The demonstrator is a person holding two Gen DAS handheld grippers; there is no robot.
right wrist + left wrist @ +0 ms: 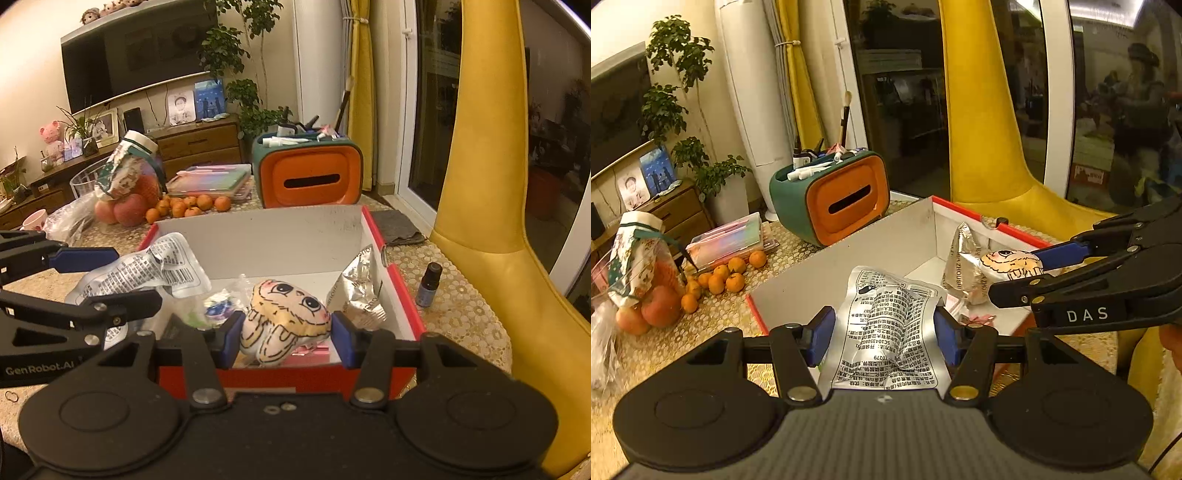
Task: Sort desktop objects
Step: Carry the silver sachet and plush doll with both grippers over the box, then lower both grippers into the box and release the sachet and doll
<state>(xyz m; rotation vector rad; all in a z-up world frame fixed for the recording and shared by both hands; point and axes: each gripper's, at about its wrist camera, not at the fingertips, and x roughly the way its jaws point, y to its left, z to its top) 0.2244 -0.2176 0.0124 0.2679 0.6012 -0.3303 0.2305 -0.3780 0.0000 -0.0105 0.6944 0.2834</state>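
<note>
The left claw (884, 332) was clamped on a shiny silver foil packet with black printing (886, 332), holding it over the near edge of the red box with white inside walls (849, 251). The right claw (284, 332) was clamped on a small soft cloth doll with a drawn face (286, 325) above the same box. A crumpled silver wrapper (364, 291) lay inside it on the tabletop (461, 314).

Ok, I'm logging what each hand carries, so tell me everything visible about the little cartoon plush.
The cartoon plush is a small, soft, cream fabric pouch printed with a big-eyed face, pink cheeks and yellowish outlined fur. It looks padded. The right tool pinches it between blue pads, tilted, above the open red-rimmed box, near a silver foil packet. Nothing else visibly touches it.
</note>
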